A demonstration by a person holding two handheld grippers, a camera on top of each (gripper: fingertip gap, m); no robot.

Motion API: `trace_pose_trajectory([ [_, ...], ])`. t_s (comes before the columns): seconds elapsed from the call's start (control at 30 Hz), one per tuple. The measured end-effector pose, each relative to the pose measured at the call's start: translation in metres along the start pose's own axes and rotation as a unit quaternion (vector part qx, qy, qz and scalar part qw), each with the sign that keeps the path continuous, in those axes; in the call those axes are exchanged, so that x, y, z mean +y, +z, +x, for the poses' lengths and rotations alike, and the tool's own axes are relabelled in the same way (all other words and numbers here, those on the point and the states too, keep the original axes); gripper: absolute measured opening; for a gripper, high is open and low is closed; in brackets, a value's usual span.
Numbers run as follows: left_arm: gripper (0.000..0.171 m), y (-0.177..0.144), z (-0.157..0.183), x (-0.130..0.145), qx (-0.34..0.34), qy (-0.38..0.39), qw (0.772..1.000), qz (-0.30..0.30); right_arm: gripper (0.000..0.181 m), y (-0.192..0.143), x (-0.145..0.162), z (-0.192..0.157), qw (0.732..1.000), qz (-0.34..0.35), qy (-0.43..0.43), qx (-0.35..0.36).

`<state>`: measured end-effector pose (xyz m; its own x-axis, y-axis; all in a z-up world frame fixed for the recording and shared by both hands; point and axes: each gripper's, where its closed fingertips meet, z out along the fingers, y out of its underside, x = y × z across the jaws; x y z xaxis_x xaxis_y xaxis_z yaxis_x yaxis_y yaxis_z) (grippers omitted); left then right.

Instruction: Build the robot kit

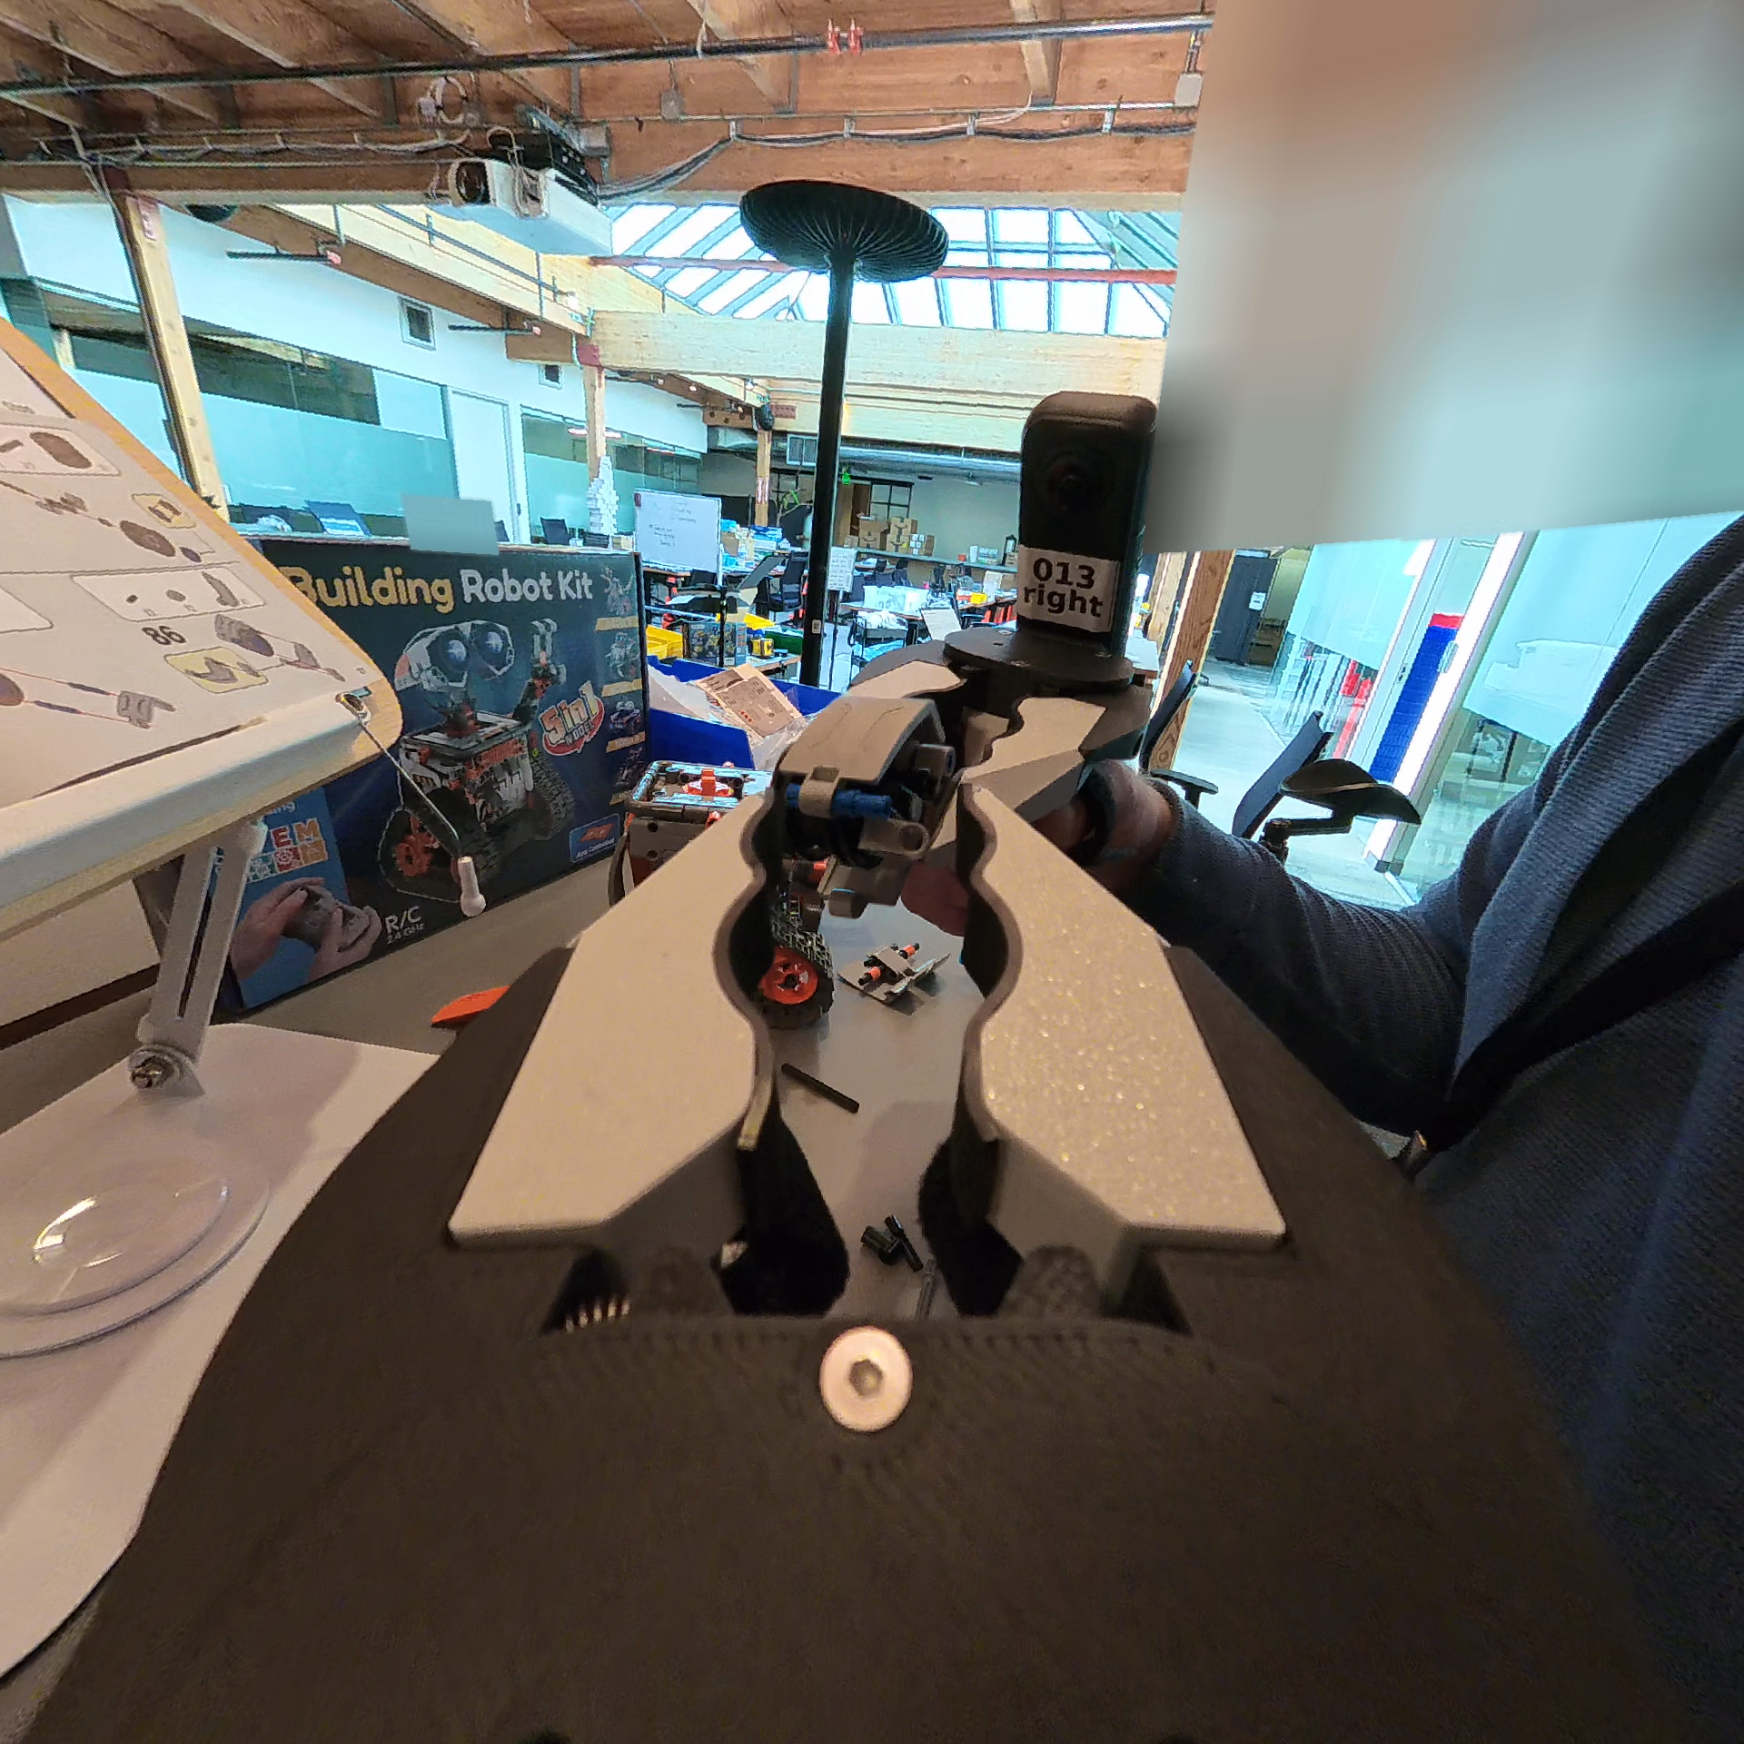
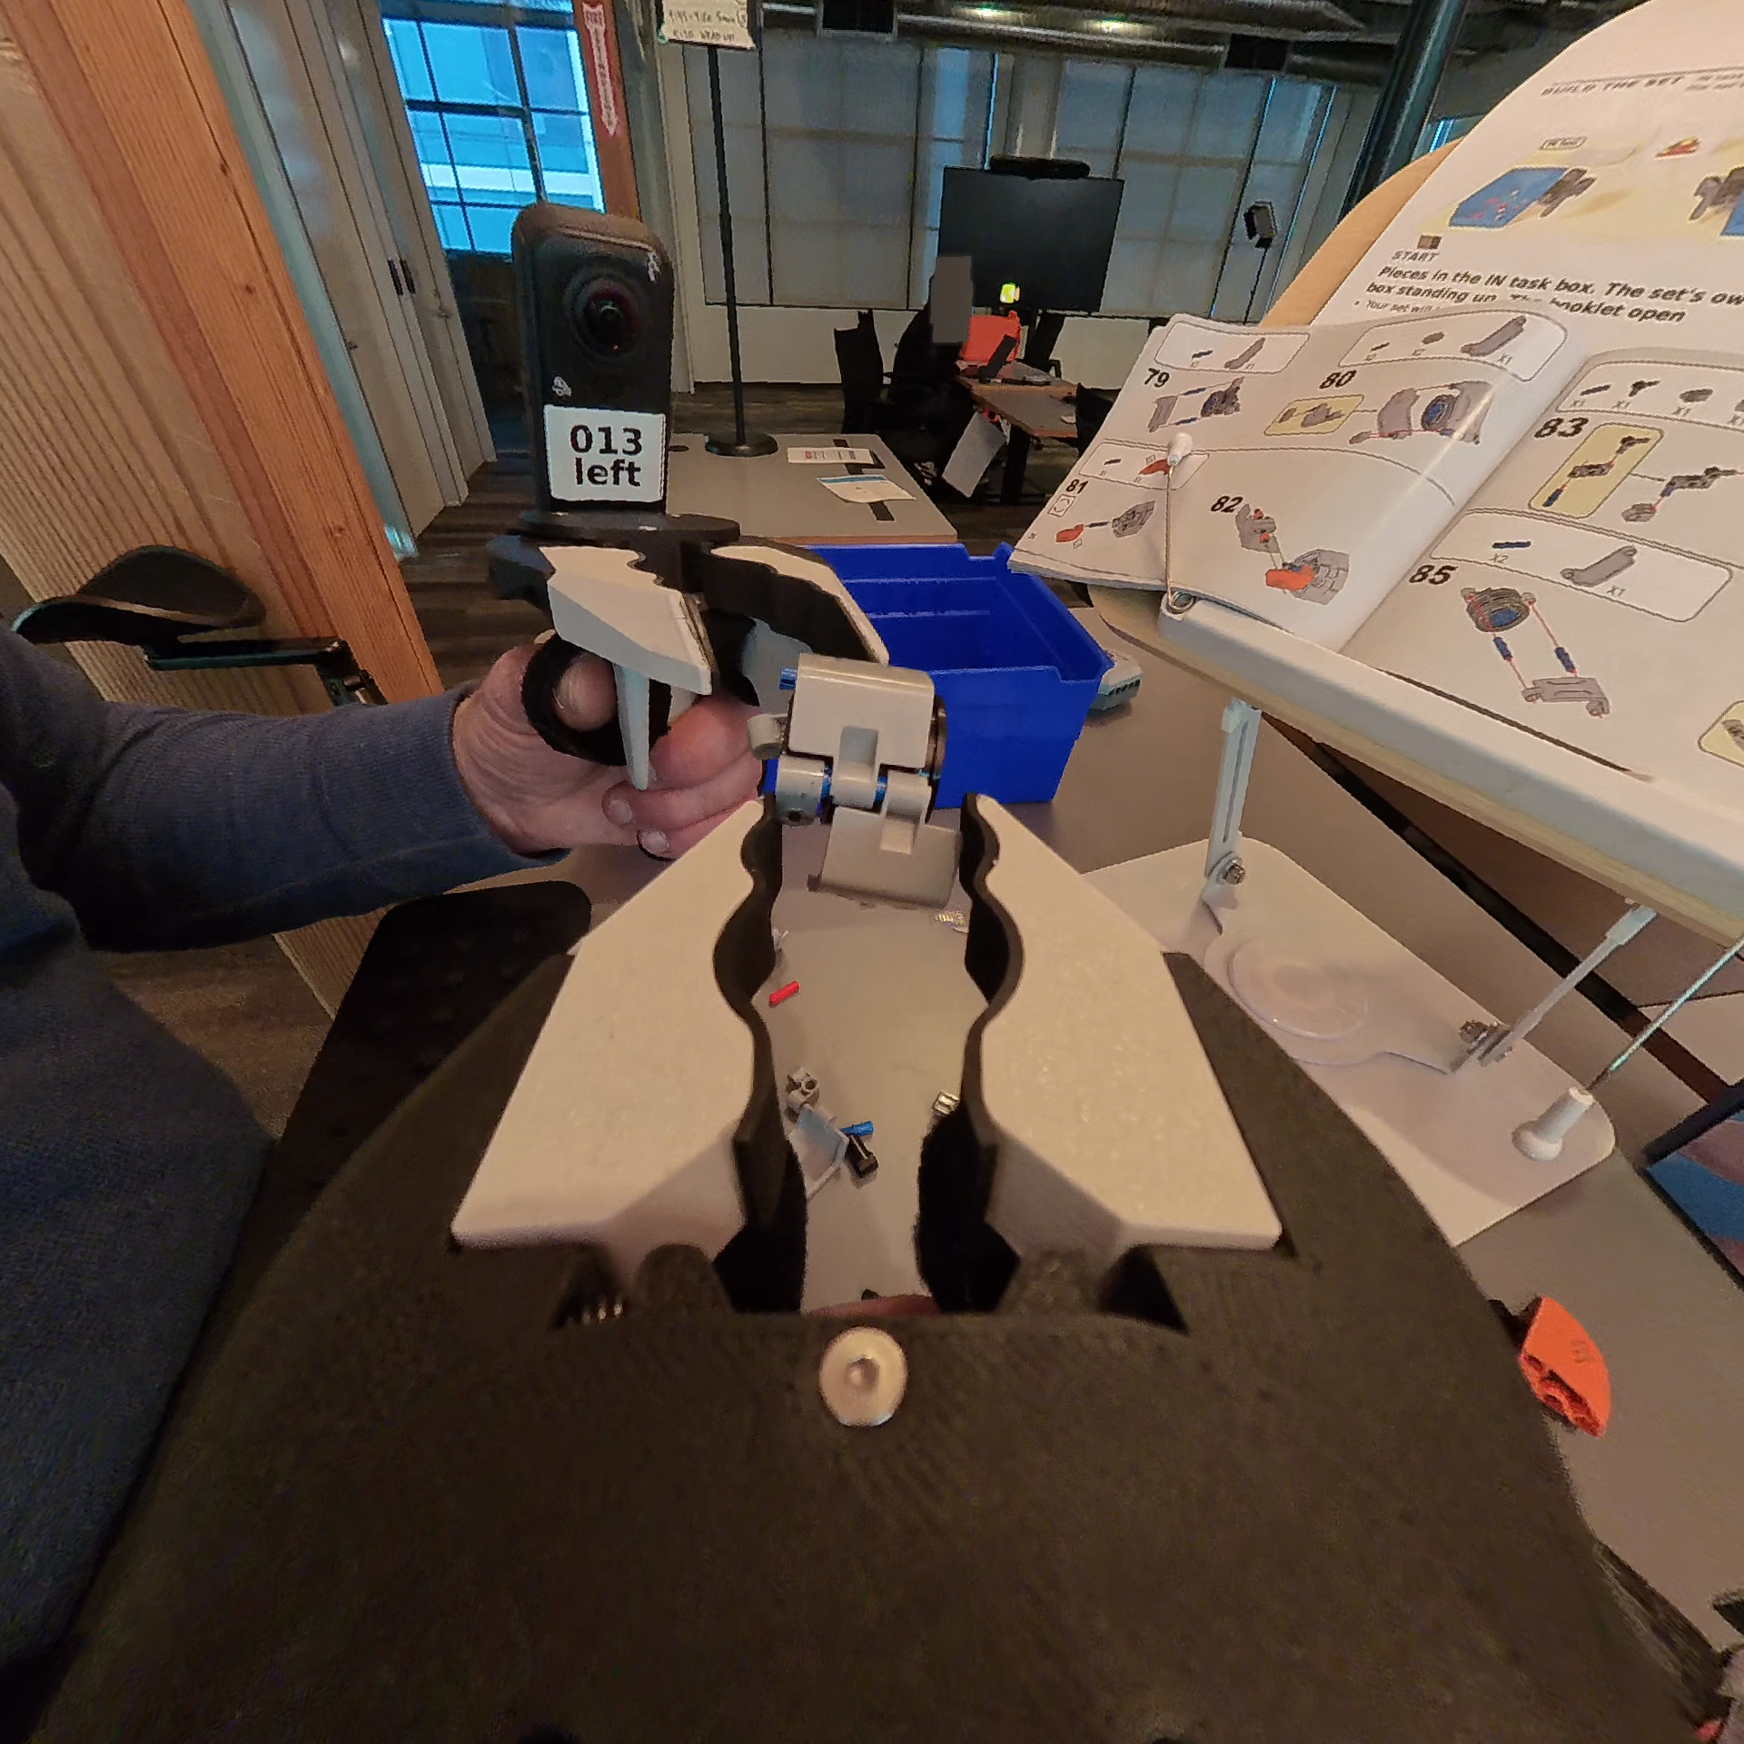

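Both grippers meeting on grey brick assembly (image 2: 863,746) above worktop (image 2: 878,1029): left gripper (image 1: 859,830) fingers clamping it, right gripper (image 2: 868,830) fingers gripping its lower flap. Loose small pieces (image 2: 830,1123) lying below; blue bin (image 2: 981,661) behind.

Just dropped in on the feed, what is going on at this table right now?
A person holds a claw in each hand, and both meet on a grey plastic building-block assembly with blue pins, raised above the grey table. The left claw and the right claw each close around it from opposite sides. Loose small pieces lie on the table below. An open instruction booklet rests on a tilted stand, beside a blue plastic bin.
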<state>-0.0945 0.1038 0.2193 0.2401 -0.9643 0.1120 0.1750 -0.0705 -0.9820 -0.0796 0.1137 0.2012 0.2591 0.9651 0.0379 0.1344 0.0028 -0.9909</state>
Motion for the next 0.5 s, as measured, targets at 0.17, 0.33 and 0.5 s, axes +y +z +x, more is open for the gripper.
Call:
trace_pose_trajectory([
  [0.17, 0.033, 0.0016, 0.0011, 0.0019, 0.002, 0.000, 1.000, -0.005, 0.035, -0.0011, -0.0013, 0.0022, 1.000, 0.010, 0.016, -0.004],
  [0.33, 0.033, 0.0016, 0.0015, 0.0005, 0.003, -0.003, 1.000, -0.002, 0.036, -0.0028, -0.0030, 0.0033, 1.000, 0.017, 0.024, -0.006],
  [0.5, 0.034, 0.0024, 0.0017, 0.0008, 0.002, -0.003, 1.000, -0.002, 0.036, -0.0047, -0.0047, 0.0060, 0.999, 0.029, 0.044, -0.011],
])
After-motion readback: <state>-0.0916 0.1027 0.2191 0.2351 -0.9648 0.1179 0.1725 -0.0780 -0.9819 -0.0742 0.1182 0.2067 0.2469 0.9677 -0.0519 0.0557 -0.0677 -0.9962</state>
